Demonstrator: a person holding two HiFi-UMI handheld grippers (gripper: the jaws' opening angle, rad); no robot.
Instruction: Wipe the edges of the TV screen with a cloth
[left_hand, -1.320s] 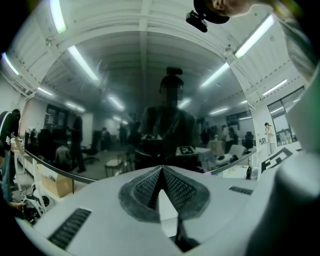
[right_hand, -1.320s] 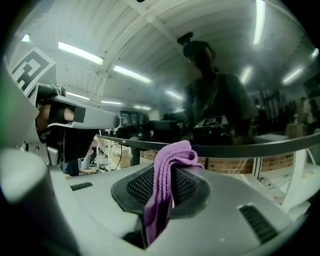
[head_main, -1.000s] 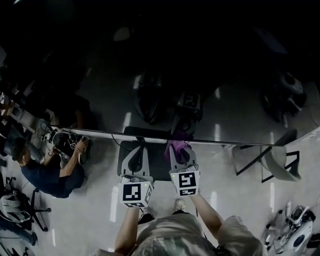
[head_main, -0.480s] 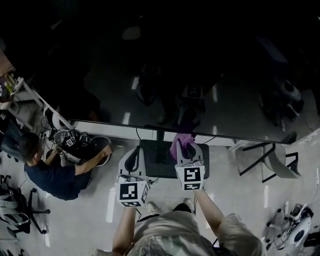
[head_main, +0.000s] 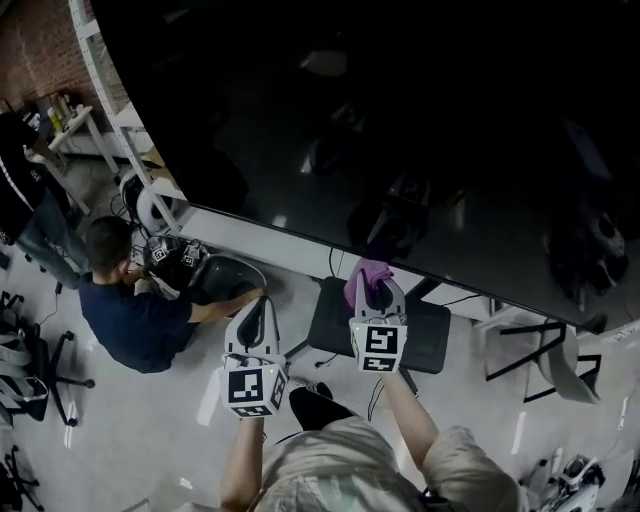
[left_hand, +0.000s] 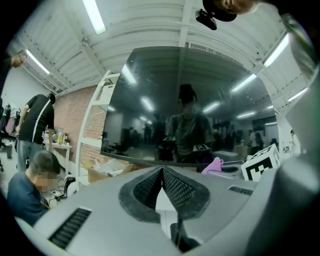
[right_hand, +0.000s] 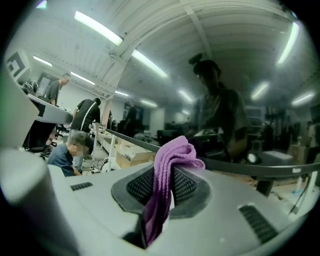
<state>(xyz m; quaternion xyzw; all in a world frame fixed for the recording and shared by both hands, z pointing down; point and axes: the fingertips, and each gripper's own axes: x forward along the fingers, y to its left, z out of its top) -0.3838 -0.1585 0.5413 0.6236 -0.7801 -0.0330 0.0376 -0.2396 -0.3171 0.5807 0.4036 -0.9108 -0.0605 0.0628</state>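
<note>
Purple cloth (right_hand: 172, 152) is clamped between the jaws of the right gripper (head_main: 374, 292). The two ribbed pads close on it from either side. A folded bunch stands above the tips, and a loose tail hangs down into the gap behind them. In the head view that bunch lies close against the bottom edge of the TV screen (head_main: 420, 120), roughly midway along it. Whether the cloth actually touches the bezel cannot be told. In the right gripper view the same edge runs as a thin dark line behind the cloth.

The left gripper (left_hand: 161, 171) has its jaws fully together, pad against pad, with nothing between them. It sits lower than the right one and to its left, clear of the screen and facing it.

The screen is large, black and glossy, and its lower edge slants across the head view from upper left to lower right. It mirrors ceiling lights and the person holding the grippers. Under it a dark, flat stand base (head_main: 430, 335) sits on the pale floor (head_main: 180, 430), partly beneath the right gripper.

To the left, a person in a dark blue top (head_main: 130, 320) crouches on the floor beside a tangle of cables and gear (head_main: 165, 255), one arm stretched out to the right. Behind them are a white shelf frame (head_main: 95, 60) and a brick wall (head_main: 35, 55). Long strip lights (left_hand: 94, 15) cross the white ceiling.
</note>
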